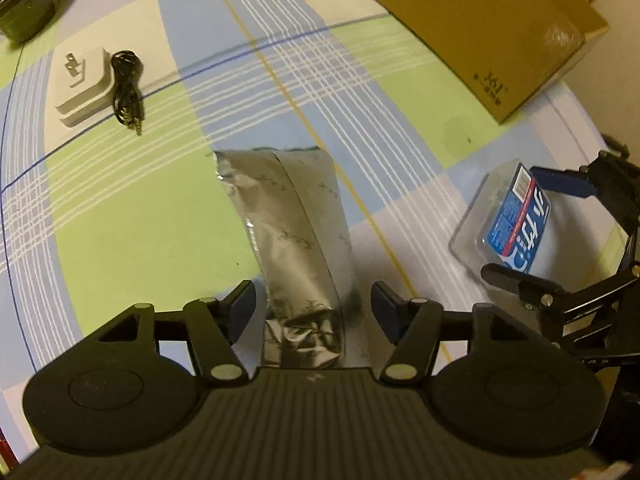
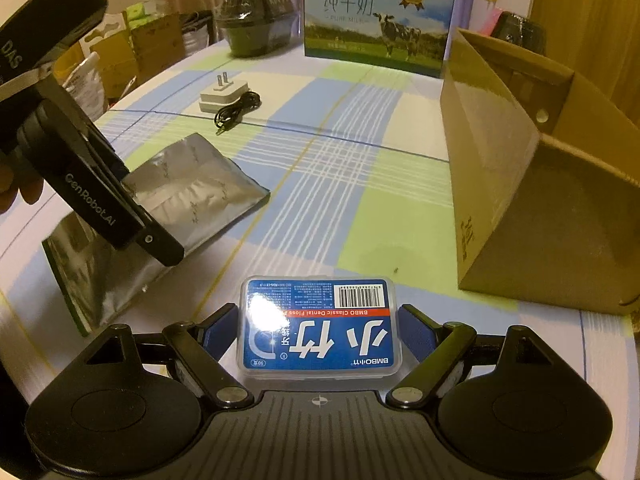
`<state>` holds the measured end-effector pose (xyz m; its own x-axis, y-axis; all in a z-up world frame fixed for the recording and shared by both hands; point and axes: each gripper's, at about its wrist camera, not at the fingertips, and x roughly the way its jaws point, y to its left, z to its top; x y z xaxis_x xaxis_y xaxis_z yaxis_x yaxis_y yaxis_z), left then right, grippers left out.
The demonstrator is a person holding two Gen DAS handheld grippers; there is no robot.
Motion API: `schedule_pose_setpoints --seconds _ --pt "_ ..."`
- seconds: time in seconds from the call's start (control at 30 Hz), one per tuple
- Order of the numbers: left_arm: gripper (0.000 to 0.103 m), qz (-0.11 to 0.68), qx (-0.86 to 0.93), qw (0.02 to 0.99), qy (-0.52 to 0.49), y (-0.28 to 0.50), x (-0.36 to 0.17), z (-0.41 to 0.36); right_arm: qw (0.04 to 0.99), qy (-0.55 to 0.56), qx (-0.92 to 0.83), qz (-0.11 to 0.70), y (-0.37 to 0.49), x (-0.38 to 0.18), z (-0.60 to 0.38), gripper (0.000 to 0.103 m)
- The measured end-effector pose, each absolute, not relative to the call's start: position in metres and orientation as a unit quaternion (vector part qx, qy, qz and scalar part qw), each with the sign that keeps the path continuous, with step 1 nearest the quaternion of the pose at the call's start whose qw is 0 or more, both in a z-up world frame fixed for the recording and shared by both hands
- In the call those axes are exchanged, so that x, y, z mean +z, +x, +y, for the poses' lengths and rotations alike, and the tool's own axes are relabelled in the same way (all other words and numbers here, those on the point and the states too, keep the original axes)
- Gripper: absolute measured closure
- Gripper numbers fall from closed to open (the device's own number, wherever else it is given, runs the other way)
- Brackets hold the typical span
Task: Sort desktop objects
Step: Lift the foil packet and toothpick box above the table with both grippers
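Note:
A silver foil pouch (image 1: 292,232) lies lengthwise on the checked tablecloth (image 1: 120,220). My left gripper (image 1: 314,304) is open, its blue pads either side of the pouch's near end with gaps. In the right wrist view the pouch (image 2: 192,192) bends up at its near end under a left finger (image 2: 160,250). A clear dental floss box with a blue label (image 2: 318,328) rests on the cloth between the pads of my right gripper (image 2: 318,332), which is open wide and close to its two sides. The left wrist view shows that box (image 1: 516,224) at the right.
A white plug adapter (image 2: 222,96) and a coiled black audio cable (image 2: 236,114) lie further back. An open cardboard box (image 2: 500,200) stands at the right. A milk carton (image 2: 376,20) and black lidded bowls (image 2: 256,20) line the far edge.

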<state>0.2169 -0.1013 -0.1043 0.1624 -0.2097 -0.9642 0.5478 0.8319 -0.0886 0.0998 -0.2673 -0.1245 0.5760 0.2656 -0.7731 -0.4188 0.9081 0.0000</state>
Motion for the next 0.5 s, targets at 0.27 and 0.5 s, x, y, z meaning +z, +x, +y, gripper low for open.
schedule_pose_setpoints --seconds 0.27,0.5 --pt "0.058 0.597 -0.241 0.750 0.149 0.218 -0.108 -0.107 0.891 -0.070 0.185 0.408 0.090 -0.134 -0.277 0.014" --pt "0.065 0.595 -0.238 0.757 0.128 0.210 -0.100 -0.103 0.896 -0.060 0.182 0.401 0.085 -0.136 -0.280 0.012"
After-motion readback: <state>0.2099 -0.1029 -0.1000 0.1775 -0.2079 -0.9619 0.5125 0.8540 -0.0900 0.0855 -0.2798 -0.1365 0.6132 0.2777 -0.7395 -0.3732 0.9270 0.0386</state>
